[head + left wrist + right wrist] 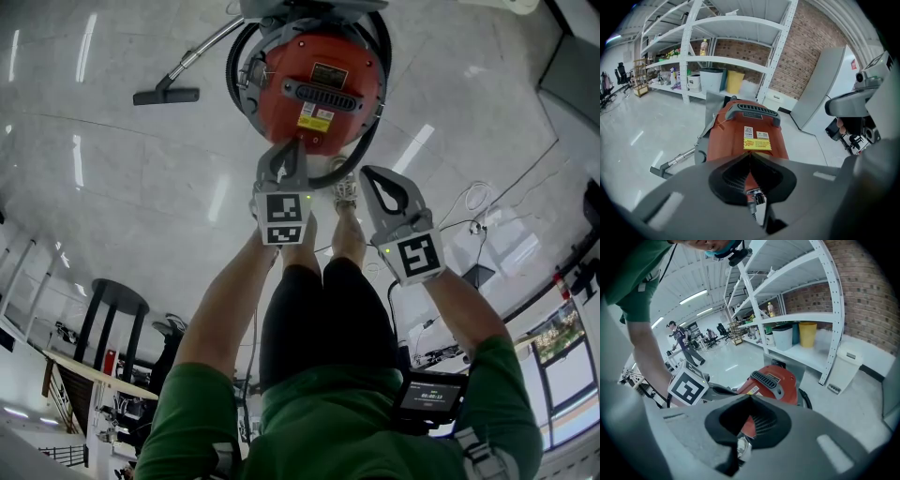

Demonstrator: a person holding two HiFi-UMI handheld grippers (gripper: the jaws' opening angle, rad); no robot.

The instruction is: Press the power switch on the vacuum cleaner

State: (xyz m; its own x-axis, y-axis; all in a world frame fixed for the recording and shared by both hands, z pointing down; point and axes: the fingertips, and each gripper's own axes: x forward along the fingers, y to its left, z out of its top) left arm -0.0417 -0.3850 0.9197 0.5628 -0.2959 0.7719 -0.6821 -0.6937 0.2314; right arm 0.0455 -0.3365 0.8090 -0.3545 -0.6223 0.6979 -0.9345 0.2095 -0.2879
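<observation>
The red vacuum cleaner (317, 89) sits on the floor (112, 169). The left gripper (289, 145) hangs over the vacuum cleaner's near edge, the right gripper (367, 173) just short of it, both with fingers clenched on nothing. Its hard, heavy body should stay put: poke the switch, no grasp needed.

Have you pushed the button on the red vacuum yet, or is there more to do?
Done: both tongs are shut, holding nothing, ready to poke. In hand: the left tongs hover over the near edge of the round red vacuum cleaner; the right tongs hang beside, short of it. Left: the press itself; I can't tell whether anything touches yet.
</observation>
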